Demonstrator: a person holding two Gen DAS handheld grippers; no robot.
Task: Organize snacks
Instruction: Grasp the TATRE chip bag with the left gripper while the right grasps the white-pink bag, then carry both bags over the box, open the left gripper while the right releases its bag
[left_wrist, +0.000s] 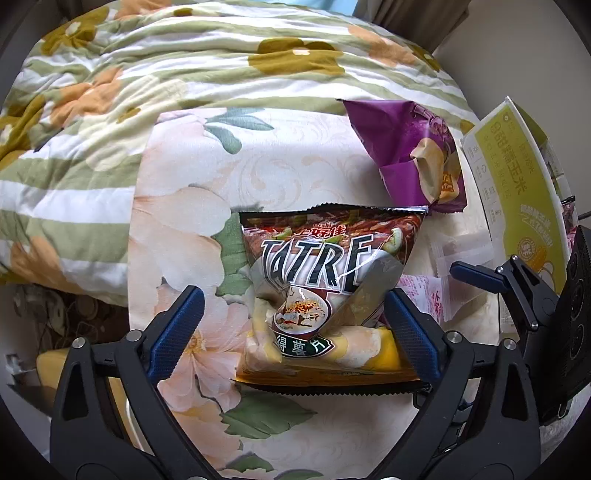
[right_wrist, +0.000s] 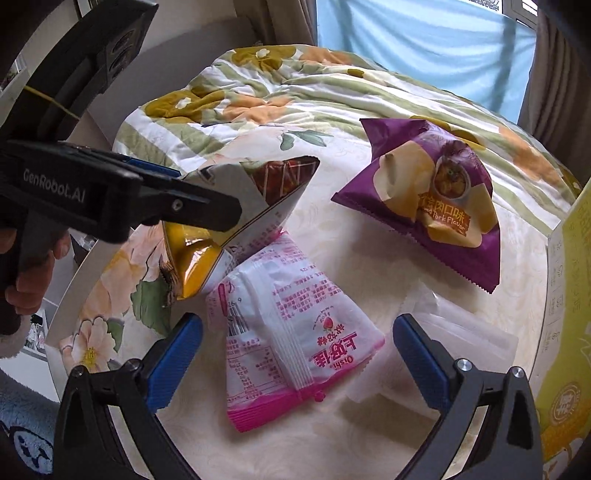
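Note:
A brown and yellow chip bag (left_wrist: 317, 295) lies on the bed between the fingers of my left gripper (left_wrist: 295, 332), which is open around its lower half. It also shows in the right wrist view (right_wrist: 236, 221), with the left gripper (right_wrist: 177, 206) over it. A pink and white snack bag (right_wrist: 291, 332) lies between the fingers of my open right gripper (right_wrist: 295, 354). A purple chip bag (right_wrist: 432, 199) lies farther back; it also shows in the left wrist view (left_wrist: 413, 155).
A yellow-green cardboard box (left_wrist: 517, 192) stands at the right edge of the bed and shows in the right wrist view (right_wrist: 569, 332). A crumpled flowered quilt (left_wrist: 147, 92) fills the back. Clear small packets (right_wrist: 465, 332) lie by the box.

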